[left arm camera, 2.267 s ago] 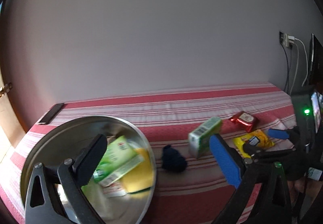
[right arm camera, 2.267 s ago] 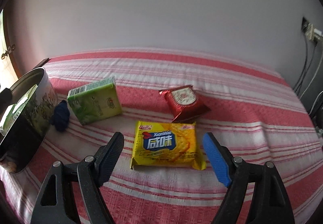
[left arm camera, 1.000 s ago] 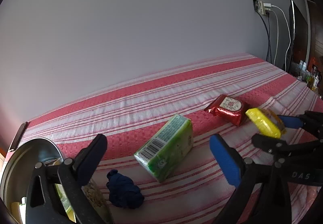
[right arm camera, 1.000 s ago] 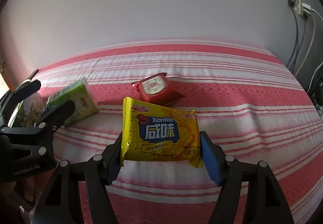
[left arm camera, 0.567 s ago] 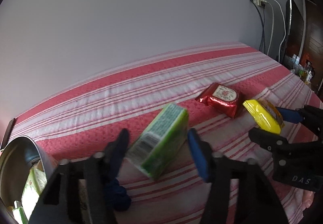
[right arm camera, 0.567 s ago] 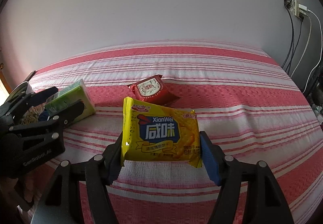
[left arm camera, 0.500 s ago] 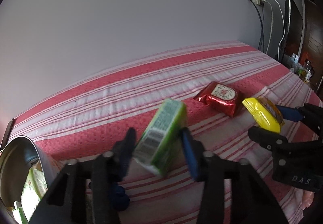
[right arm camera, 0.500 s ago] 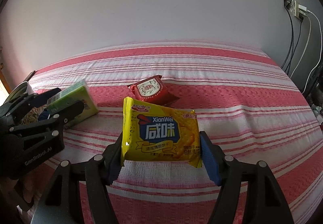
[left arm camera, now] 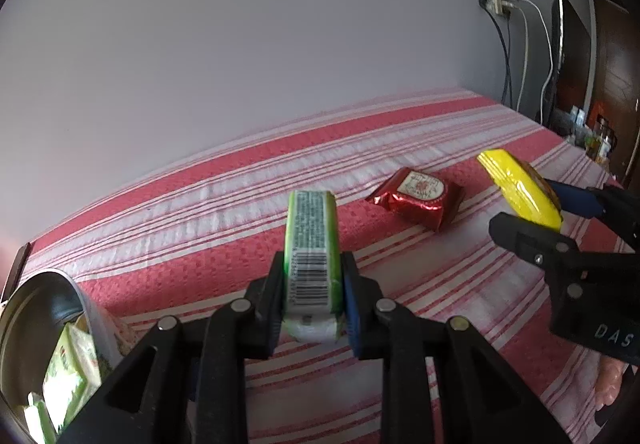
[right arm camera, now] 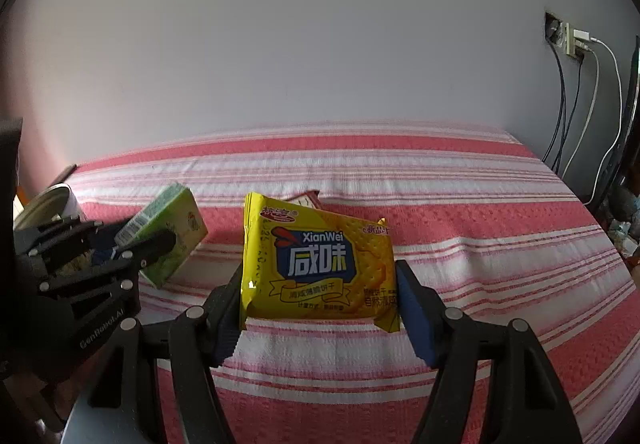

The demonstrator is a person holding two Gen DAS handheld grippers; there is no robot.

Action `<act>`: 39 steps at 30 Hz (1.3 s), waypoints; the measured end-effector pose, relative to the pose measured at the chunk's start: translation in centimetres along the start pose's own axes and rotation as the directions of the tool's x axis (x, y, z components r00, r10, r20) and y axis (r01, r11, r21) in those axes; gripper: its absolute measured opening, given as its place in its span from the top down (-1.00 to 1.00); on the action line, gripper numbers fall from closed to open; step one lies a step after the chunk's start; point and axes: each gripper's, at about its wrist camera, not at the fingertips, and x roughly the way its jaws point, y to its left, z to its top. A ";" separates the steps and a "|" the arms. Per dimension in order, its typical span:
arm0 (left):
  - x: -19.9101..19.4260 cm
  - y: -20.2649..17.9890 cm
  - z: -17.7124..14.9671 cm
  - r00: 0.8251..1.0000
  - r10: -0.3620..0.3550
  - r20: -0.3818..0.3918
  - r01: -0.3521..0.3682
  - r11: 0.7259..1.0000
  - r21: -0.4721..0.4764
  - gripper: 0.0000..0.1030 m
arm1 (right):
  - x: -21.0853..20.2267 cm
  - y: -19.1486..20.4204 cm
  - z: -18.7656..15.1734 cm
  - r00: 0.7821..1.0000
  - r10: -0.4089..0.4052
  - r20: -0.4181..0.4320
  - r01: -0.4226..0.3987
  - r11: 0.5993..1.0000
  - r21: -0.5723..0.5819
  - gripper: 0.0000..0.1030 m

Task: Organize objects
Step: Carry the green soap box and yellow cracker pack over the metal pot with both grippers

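Green pack [left arm camera: 313, 264] between left fingers [left arm camera: 267, 308]

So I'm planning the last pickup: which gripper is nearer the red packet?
Right. The right gripper, holding the yellow packet, hovers just in front of the red packet; the left gripper is further off.

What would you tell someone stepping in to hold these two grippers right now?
Left gripper: its jaws have just closed on the green pack, now held.
Right gripper: shut on the yellow biscuit pack, lifted off the bed.
The red packet lies on the bed.
The tin, at the left, already holds some packs.
Left: probably put both held packs in the tin, then the red packet.
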 end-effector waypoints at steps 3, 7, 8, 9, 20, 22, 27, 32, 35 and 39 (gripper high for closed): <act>-0.5 0.4 -0.2 1.000 0.013 0.018 -0.012 1.000 -0.024 0.53 | -0.2 0.2 0.0 1.000 -0.007 0.012 0.007 1.000 0.001 -0.36; -1.5 0.6 -0.6 0.998 0.041 0.050 -0.039 0.998 -0.049 0.53 | -0.4 0.1 0.1 1.000 -0.006 0.030 0.006 1.000 0.012 -0.36; -1.7 0.6 -0.7 0.997 0.046 0.055 -0.043 0.998 -0.053 0.53 | -0.4 0.2 0.1 0.999 -0.006 0.033 0.005 1.000 0.011 -0.36; -1.9 0.8 -0.8 0.996 0.055 0.063 -0.051 0.997 -0.061 0.53 | -0.4 0.3 0.1 0.999 -0.008 0.035 0.008 1.000 0.010 -0.36; -3.8 1.5 -1.6 0.987 0.100 0.129 -0.083 0.989 -0.125 0.53 | -1.4 0.9 -0.1 0.995 -0.050 0.086 0.052 0.998 -0.019 -0.36; -4.2 1.4 -1.7 0.982 0.120 0.148 -0.102 0.987 -0.122 0.53 | -1.7 1.1 -0.1 0.993 -0.058 0.099 0.061 0.998 -0.028 -0.36; -5.1 1.2 -2.0 0.970 0.151 0.188 -0.129 0.984 -0.125 0.53 | -2.1 1.5 -0.3 0.990 -0.072 0.125 0.078 0.996 -0.040 -0.36; -5.8 1.5 -2.3 0.965 0.159 0.210 -0.129 0.980 -0.148 0.53 | -2.3 1.9 -0.4 0.987 -0.076 0.139 0.082 0.996 -0.038 -0.36; -6.2 1.6 -2.4 0.961 0.164 0.224 -0.130 0.979 -0.158 0.53 | -2.5 2.2 -0.6 0.985 -0.080 0.154 0.087 0.995 -0.040 -0.36; -6.7 1.8 -2.7 0.956 0.168 0.239 -0.129 0.976 -0.173 0.53 | -2.8 2.4 -0.6 0.981 -0.084 0.178 0.095 0.994 -0.056 -0.36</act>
